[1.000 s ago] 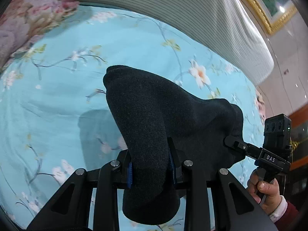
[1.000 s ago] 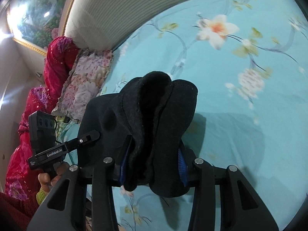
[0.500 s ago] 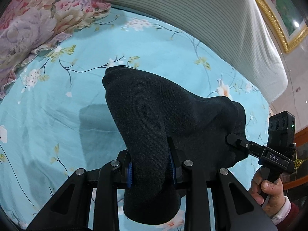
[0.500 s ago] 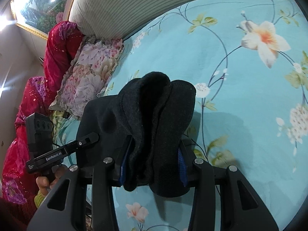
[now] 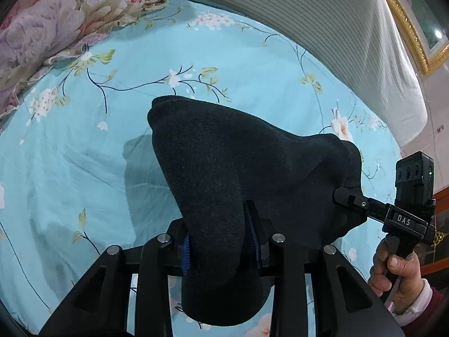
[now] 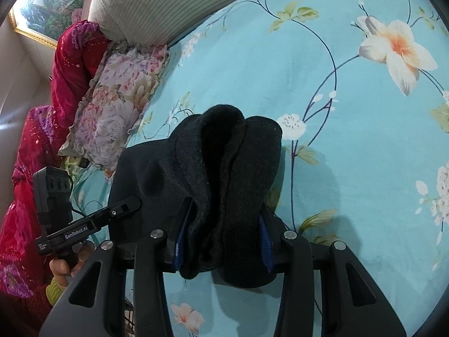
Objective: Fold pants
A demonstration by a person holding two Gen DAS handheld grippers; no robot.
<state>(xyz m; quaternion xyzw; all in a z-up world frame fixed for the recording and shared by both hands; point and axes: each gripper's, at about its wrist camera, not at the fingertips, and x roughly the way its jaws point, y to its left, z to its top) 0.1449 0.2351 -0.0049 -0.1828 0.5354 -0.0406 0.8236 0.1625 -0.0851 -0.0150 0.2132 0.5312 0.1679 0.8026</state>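
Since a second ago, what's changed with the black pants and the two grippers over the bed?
Both grippers carried the black pants across the blue floral sheet toward the floral pillow, slightly lower. The left gripper is opening, though fabric still sits between its pads. The right gripper stays clamped on its bunch.

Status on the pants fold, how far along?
Done: the dark pants are bunched into a thick multi-layer bundle. In hand: the left gripper and right gripper each hold an end, bundle above the blue floral sheet; the left jaws are opening, cloth between them. Left: lay it down, let go.
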